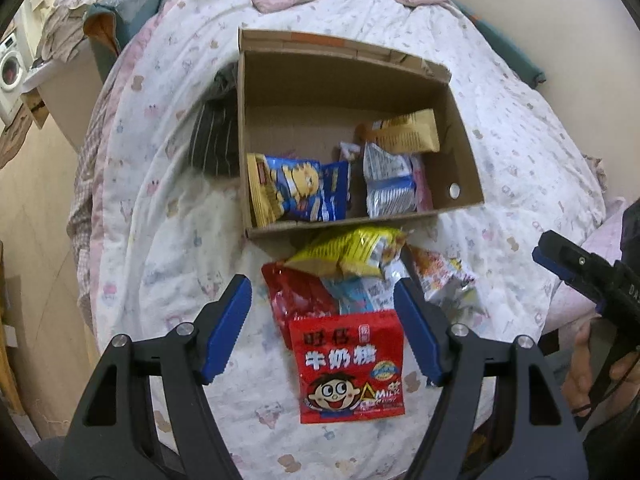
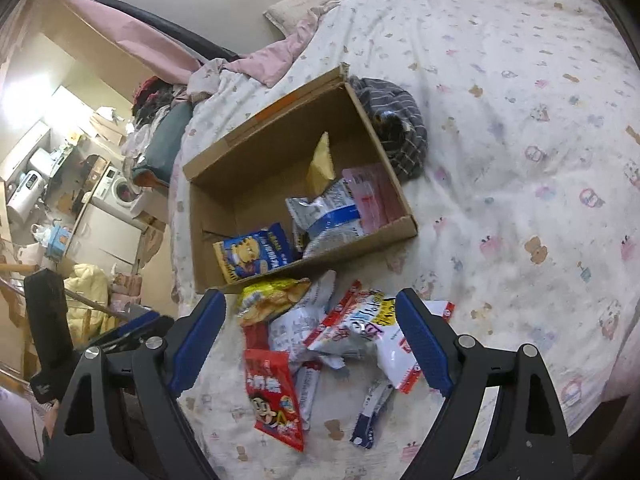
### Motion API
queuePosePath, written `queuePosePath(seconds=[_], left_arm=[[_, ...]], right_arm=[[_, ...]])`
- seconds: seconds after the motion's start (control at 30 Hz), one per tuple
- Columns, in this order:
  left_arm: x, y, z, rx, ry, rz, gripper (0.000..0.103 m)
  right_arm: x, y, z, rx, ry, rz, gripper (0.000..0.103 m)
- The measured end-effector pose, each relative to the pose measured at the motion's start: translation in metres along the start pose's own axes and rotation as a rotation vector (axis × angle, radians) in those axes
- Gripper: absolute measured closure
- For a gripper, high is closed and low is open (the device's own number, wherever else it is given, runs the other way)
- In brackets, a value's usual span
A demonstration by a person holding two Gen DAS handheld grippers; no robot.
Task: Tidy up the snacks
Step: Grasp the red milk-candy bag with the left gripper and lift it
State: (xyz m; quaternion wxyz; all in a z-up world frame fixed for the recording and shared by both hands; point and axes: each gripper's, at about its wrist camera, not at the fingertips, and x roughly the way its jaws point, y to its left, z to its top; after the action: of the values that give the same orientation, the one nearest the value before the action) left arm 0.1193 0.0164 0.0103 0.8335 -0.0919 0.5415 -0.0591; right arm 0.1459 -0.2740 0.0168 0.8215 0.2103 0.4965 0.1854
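An open cardboard box sits on the bed with several snack packs inside, among them a blue cartoon bag and a silver bag. In front of it lies a loose pile: a yellow chip bag, a red milk-candy bag, a white-and-red bag. My left gripper is open above the red bag, empty. My right gripper is open above the pile, empty; it also shows in the left wrist view.
A white patterned quilt covers the bed. A dark striped cloth lies beside the box. The bed edge and floor are on the left. A cluttered room with a washing machine lies beyond.
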Motion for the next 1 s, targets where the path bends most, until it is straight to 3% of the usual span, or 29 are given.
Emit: queuePosePath(seconds=[0.17, 0.33, 0.47, 0.53, 0.6, 0.8, 1.0], left_arm=[[0.008, 0.004, -0.002, -0.006, 0.019, -0.016, 0.032], [0.034, 0.020, -0.004, -0.092, 0.130, -0.052, 0.032], [0.055, 0.028, -0.011, -0.159, 0.226, -0.076, 0.015], [0.065, 0.027, -0.017, -0.155, 0.261, -0.048, 0.014], [0.079, 0.025, -0.024, -0.173, 0.320, -0.068, 0.013], [0.118, 0.001, -0.051, -0.174, 0.423, -0.079, 0.013], [0.138, -0.024, -0.063, -0.152, 0.436, -0.053, 0.010]], right_arm=[[0.013, -0.006, -0.007, -0.009, 0.051, -0.033, 0.014], [0.022, -0.017, -0.010, 0.012, 0.084, -0.054, 0.014], [0.025, -0.025, -0.009, 0.045, 0.096, -0.065, 0.014], [0.026, -0.028, -0.007, 0.070, 0.099, -0.052, 0.014], [0.029, -0.029, -0.005, 0.078, 0.106, -0.055, 0.014], [0.036, -0.020, -0.004, 0.055, 0.128, -0.051, 0.014], [0.037, -0.011, -0.006, 0.008, 0.134, -0.061, 0.014]])
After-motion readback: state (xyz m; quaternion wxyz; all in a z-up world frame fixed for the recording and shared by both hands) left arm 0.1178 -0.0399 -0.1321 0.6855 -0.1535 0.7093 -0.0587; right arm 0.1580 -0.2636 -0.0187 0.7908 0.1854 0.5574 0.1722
